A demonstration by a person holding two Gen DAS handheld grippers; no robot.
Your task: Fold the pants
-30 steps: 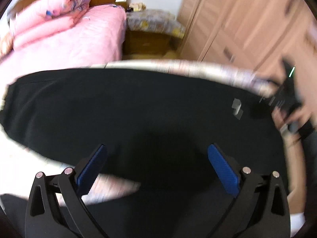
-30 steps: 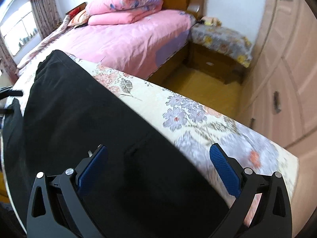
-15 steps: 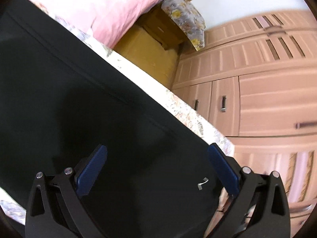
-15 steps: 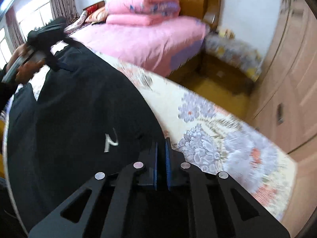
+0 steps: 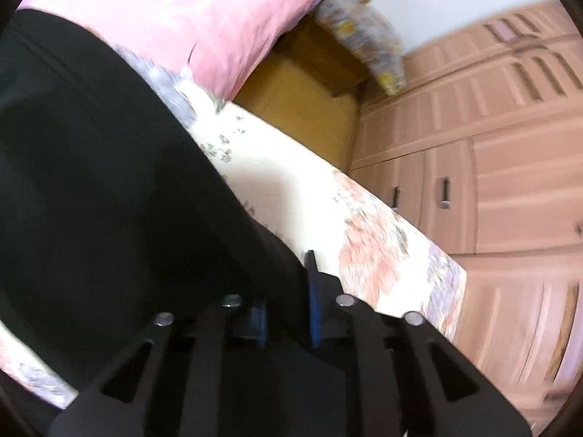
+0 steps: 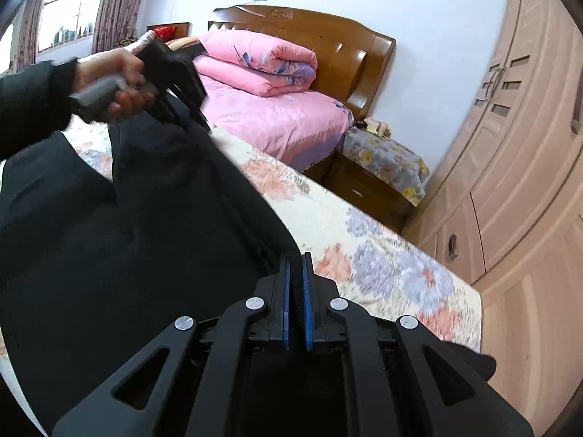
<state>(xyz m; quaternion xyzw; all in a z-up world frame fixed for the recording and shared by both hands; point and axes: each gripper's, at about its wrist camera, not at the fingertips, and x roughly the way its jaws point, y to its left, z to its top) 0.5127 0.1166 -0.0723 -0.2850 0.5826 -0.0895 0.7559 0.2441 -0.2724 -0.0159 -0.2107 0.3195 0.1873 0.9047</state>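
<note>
- Black soft-fabric pants lay spread on the cream floral-print bedspread, one edge lifted off it between the two tools.
- Handling, my read: light, limp, no stiffness; it draped and sagged wherever unsupported. Not slippery-looking, not fragile. Best held at edge or hem corners, both ends of the same edge, so the fold line stays straight.
- Long axis ran from near-right to far-left in the right wrist view, roughly along the bedspread's edge. Couldn't tell which end was the waistband.
- Right gripper: blue pads clenched on a strip of the pants' near edge.
- Left gripper: jaws nearly together with a thicker bunch of black cloth pinched between them; in the right wrist view it was seen held in the person's hand, raised above the bedspread at the far end.
- Beyond: pink bed with folded pink quilt, wooden headboard, nightstand under flowered cloth, light wood wardrobe.
</note>
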